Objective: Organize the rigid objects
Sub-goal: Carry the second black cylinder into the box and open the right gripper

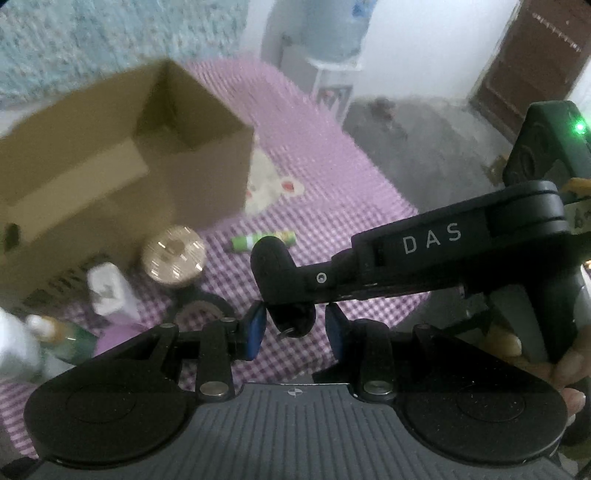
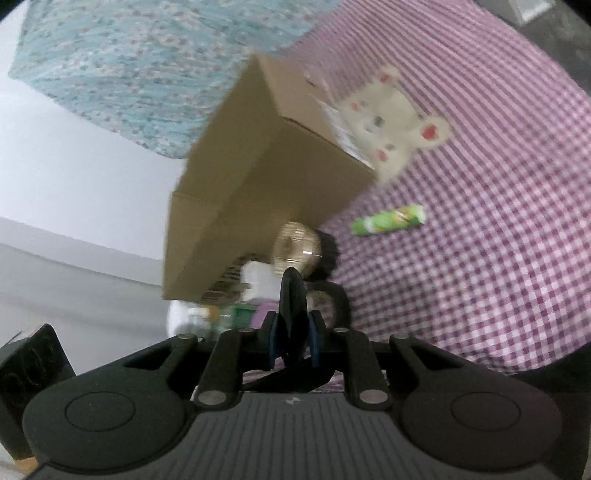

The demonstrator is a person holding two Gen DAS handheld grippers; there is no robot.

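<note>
In the left wrist view my left gripper (image 1: 295, 326) has its blue pads on either side of a small black object with a metal ring (image 1: 291, 319) and is shut on it. My right gripper (image 1: 280, 291) reaches in from the right and pinches the same object from above. In the right wrist view my right gripper (image 2: 293, 334) is shut on the thin black piece (image 2: 291, 291), which sticks up past the pads. Both grippers hang above the purple checked cloth (image 1: 332, 206). An open cardboard box (image 1: 122, 177) stands behind, also seen as the box (image 2: 266, 184).
Beside the box lie a gold round tin (image 1: 173, 258), a black tape ring (image 1: 199, 306), a white bottle (image 1: 110, 288) and a green bottle (image 1: 62, 339). A green tube (image 1: 262, 240) lies on the cloth. A water dispenser (image 1: 332, 33) and a brown door (image 1: 535, 62) stand beyond.
</note>
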